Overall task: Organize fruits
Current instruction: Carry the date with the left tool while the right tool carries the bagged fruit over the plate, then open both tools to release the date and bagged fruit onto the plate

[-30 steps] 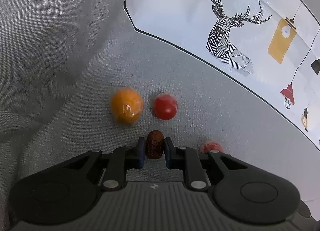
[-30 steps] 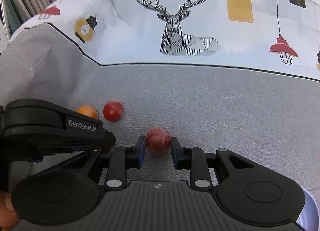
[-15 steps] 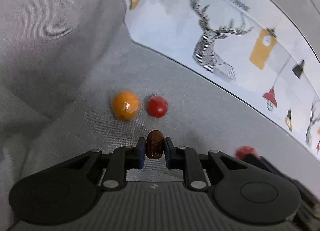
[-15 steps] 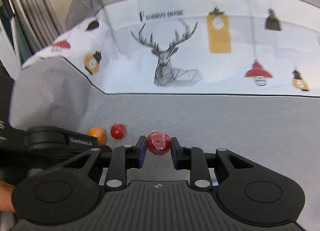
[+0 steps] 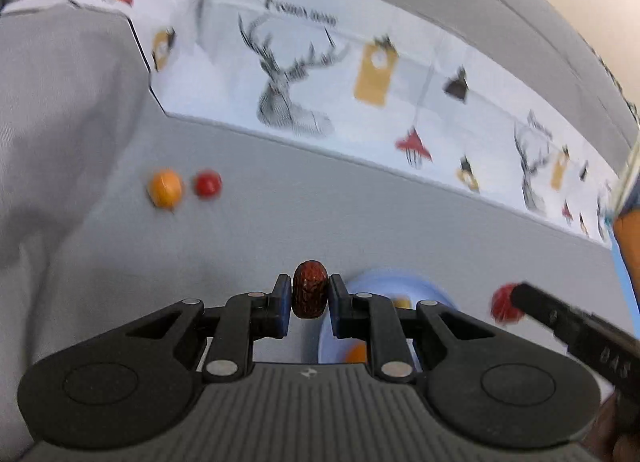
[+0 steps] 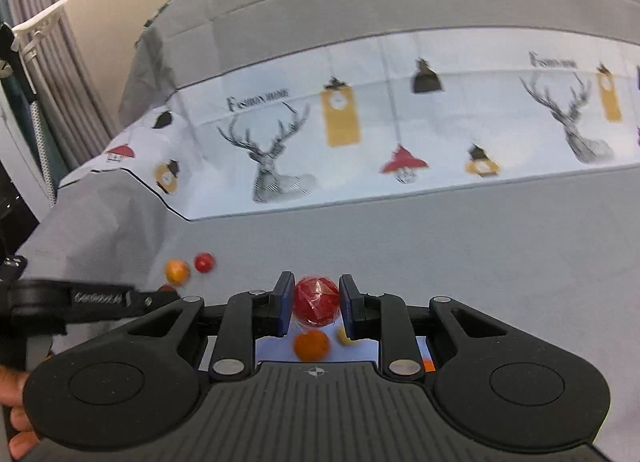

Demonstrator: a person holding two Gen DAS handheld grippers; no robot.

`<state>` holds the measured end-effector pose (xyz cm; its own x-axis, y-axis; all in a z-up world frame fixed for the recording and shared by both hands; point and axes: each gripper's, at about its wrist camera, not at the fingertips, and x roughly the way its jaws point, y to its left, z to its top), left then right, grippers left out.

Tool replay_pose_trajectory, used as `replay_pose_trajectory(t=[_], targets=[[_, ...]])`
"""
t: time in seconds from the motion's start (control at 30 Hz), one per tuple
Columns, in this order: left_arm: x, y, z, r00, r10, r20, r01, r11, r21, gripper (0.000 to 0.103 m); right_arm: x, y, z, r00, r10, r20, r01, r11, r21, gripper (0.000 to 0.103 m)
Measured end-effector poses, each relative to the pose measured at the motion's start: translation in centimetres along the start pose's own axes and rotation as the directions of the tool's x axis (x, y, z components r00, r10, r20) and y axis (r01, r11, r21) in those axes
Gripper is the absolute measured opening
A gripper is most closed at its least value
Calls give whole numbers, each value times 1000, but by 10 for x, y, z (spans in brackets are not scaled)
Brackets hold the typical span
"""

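A dark brown date [image 5: 309, 289] sits pinched between the pads of my left gripper [image 5: 309, 298], which is shut on it and held above the grey cloth. My right gripper [image 6: 316, 306] is shut on a red fruit in clear wrap [image 6: 316, 297]. Under both grippers lies a light blue plate [image 5: 384, 281] holding an orange fruit [image 6: 311, 345] and a yellow piece [image 6: 344, 336]. In the left wrist view the right gripper's finger [image 5: 560, 320] comes in from the right with the red fruit [image 5: 505, 302]. On the cloth at far left lie a loose orange fruit [image 5: 165, 188] and a small red fruit [image 5: 207, 183].
A grey tablecloth [image 6: 480, 254] covers the surface, with a white printed band of deer and lamps [image 6: 360, 142] behind. Grey curtains [image 6: 60, 94] hang at the left. A person's fingers [image 6: 14, 386] show at the lower left edge.
Both grippers have lifted and swung to the right with their fruits still held. The two loose fruits have dropped back to the far left, and the blue plate has come into view below.
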<state>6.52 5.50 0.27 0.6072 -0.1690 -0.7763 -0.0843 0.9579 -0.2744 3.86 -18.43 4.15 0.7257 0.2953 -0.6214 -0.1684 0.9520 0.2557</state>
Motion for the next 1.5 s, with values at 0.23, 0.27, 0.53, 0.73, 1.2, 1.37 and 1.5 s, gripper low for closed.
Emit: replay_pose_trajectory(t=[0.23,0.27,0.53,0.73,1.2,1.37,1.5], targets=[[25,-6,-11,998,37,-54,-34,997,63,21,7,-29,-22,996,-75,-55,73,997,-37,25],[27,-5,-12,997,40,-61,-37,998,54,21,7,-33,-22,995,-86,-49,83,995,-45,25],[39,-16,-9,999,4,-42,-2,998,58,21,16,-65,-24,993,-79,-88,81,997,10,25],[48,-28,-12,996,-78,-45,81,995,50,21,20,-63,-31,990,-13,-142,10,1000,-20,25],[53,-63,-25,989,-144,-40,149,973,177,21,30,-46,-42,975,13,-223,-35,994,-99,17],[55,-67,-26,983,-176,-53,183,966,183,21,31,-49,-41,977,-9,-214,-10,996,-87,18],[56,-72,-28,968,-237,-87,250,950,186,32,30,-55,-38,980,-69,-188,57,996,-70,29]])
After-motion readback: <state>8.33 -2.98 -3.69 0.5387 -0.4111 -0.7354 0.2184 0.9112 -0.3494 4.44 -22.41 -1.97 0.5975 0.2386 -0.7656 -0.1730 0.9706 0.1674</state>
